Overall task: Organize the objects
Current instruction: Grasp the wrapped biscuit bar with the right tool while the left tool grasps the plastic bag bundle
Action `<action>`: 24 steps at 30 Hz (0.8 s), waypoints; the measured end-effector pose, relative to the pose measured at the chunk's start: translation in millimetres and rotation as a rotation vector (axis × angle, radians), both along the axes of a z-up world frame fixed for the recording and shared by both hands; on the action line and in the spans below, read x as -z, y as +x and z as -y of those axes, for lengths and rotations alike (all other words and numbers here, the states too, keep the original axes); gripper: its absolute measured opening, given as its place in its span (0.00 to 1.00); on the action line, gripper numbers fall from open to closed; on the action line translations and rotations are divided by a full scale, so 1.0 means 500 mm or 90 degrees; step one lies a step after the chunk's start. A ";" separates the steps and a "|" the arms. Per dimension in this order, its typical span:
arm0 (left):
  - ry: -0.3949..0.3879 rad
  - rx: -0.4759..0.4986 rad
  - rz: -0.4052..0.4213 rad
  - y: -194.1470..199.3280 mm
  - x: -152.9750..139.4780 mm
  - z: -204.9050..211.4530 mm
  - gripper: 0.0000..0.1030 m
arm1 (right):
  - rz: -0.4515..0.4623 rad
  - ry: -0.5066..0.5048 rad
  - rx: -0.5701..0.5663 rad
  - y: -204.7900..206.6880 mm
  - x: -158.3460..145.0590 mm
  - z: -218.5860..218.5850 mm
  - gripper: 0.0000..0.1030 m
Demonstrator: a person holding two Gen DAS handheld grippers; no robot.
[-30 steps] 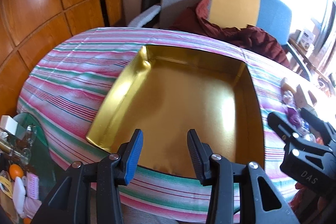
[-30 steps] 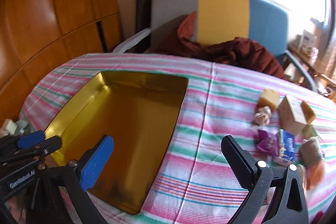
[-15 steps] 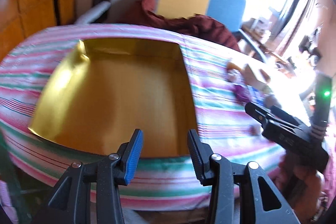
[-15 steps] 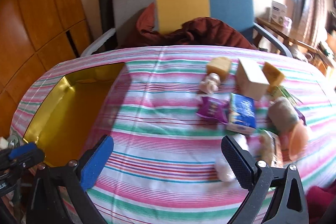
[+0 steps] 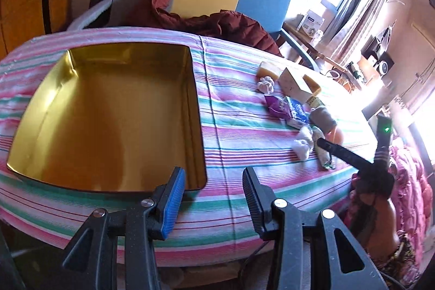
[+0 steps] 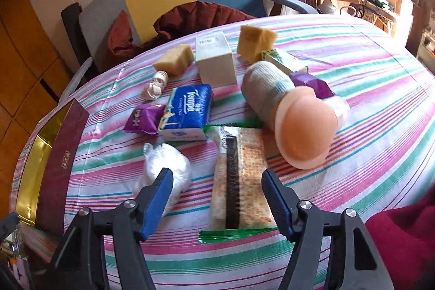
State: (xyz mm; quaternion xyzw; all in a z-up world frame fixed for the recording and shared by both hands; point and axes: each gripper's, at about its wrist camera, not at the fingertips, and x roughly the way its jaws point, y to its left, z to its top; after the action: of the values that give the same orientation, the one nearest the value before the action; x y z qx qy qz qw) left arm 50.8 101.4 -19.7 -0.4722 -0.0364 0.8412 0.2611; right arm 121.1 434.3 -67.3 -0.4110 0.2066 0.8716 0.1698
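Note:
An open gold-lined box (image 5: 108, 113) sits on the striped tablecloth, with nothing visible inside. My left gripper (image 5: 213, 181) hovers open by the box's near right corner, nothing between its fingers. To the right lies a heap of small goods. My right gripper (image 6: 216, 175) hangs low over a cracker packet (image 6: 239, 181) in green-edged wrap. Its jaws are closing with the packet between them, and gaps still show beside both pads. A crumpled white plastic bag (image 6: 165, 165) lies by the left finger. In the left wrist view the right gripper (image 5: 326, 144) reaches into the heap.
Behind the crackers lie a blue Tempo tissue pack (image 6: 187, 110), a purple snack packet (image 6: 144, 118), a grey roll with a peach cap (image 6: 304, 132), a white carton (image 6: 214, 59) and two yellow sponges (image 6: 174, 59). A chair with a dark red garment (image 6: 190, 18) stands beyond the table.
My right gripper swung right from the gold box to the heap, dropped lower and narrowed its jaws around the cracker packet. The left gripper turned right, its gap unchanged.

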 end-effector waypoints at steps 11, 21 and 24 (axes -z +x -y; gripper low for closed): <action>0.006 0.134 -0.006 0.012 -0.008 -0.112 0.45 | 0.007 -0.008 -0.027 0.000 0.034 -0.015 0.45; 0.032 0.204 0.009 -0.036 0.027 -0.265 0.79 | 0.007 0.014 0.014 0.034 0.035 -0.020 0.44; -0.002 0.228 0.002 -0.048 0.054 -0.322 0.79 | 0.002 0.018 0.034 0.038 0.038 -0.033 0.44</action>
State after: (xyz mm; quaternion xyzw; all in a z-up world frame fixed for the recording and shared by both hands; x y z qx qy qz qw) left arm 26.7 262.5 -46.6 -0.4726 0.0494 0.7805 0.4063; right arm 140.1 450.6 -86.1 -0.4044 0.2046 0.8689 0.1993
